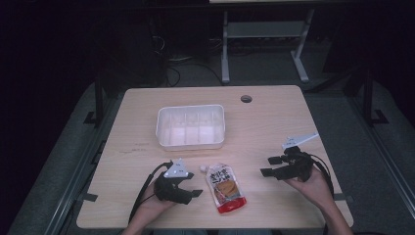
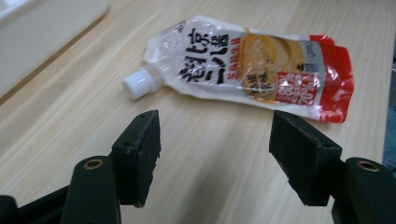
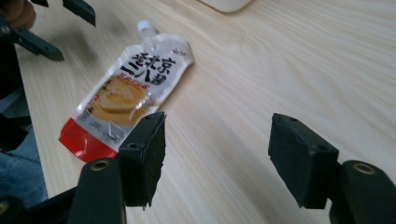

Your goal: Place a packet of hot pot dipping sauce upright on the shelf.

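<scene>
High view: a sauce pouch point(image 1: 226, 188) is seen lying flat on the tabletop point(image 1: 274, 122) near its front edge, white cap point(image 1: 202, 169) pointing away from the person, red bottom toward them. It lies between the two tools, touched by neither. The left tool point(image 1: 195, 193) is held just beside it, jaws spread with nothing between them. The right tool point(image 1: 266, 166) is held farther off, likewise released and empty. A white tray point(image 1: 191, 126) is placed behind the pouch.

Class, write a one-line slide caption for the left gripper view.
Open left gripper faces a spouted sauce pouch lying flat on the wooden table, white cap toward the white bin.
</scene>
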The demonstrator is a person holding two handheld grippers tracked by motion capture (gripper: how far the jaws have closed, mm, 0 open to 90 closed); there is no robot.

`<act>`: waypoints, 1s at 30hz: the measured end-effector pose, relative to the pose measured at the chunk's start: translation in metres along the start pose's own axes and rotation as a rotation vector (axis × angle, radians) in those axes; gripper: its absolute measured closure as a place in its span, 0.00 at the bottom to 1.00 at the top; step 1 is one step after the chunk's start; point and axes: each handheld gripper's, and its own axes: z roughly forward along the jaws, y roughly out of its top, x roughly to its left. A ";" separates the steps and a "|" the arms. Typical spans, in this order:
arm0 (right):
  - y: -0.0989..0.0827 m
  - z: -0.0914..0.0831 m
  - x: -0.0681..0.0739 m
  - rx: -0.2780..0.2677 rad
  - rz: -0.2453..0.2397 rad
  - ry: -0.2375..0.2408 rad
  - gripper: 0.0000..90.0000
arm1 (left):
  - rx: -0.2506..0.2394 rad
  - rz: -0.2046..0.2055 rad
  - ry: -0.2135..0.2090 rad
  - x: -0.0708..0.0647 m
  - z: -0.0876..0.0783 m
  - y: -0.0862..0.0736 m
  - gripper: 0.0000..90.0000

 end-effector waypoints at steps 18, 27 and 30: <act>0.056 0.041 0.019 0.053 -0.079 0.066 0.42 | 0.017 0.047 -0.077 -0.019 0.030 0.036 0.50; 0.071 0.078 0.020 0.103 -0.074 0.090 0.46 | 0.028 0.074 -0.097 -0.033 0.053 0.036 0.60; 0.067 0.089 0.018 0.123 -0.060 0.095 0.47 | 0.028 0.084 -0.100 -0.037 0.057 0.035 0.68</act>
